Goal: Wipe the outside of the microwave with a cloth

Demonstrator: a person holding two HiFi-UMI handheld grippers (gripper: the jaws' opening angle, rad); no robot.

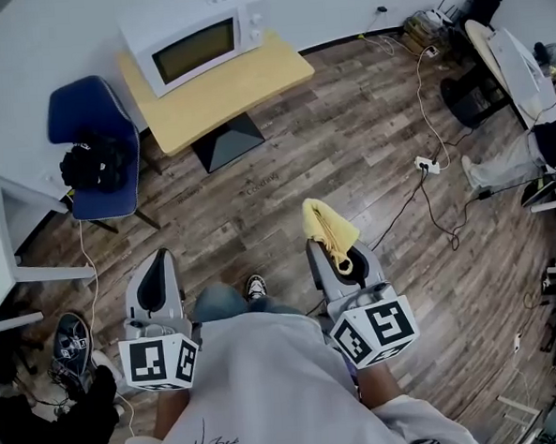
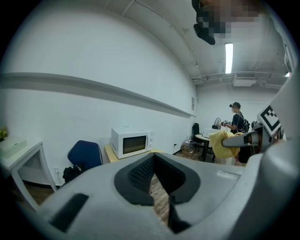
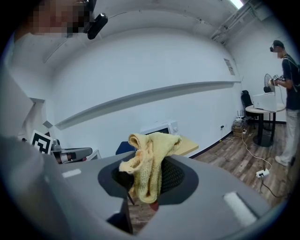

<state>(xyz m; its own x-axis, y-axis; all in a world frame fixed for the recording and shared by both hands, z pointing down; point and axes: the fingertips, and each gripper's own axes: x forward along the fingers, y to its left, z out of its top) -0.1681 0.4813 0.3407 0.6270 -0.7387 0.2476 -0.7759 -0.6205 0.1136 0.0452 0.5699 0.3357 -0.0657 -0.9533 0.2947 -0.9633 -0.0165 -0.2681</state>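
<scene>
A white microwave stands on a light wooden table against the far wall; it also shows small in the left gripper view and partly behind the cloth in the right gripper view. My right gripper is shut on a yellow cloth, which sticks up bunched between its jaws. My left gripper is shut with nothing in it. Both grippers are held close to the person's body, far from the microwave.
A blue chair with a black bag stands left of the table. A white desk is at the far left. Cables and a power strip lie on the wood floor. Another person stands by a round table at right.
</scene>
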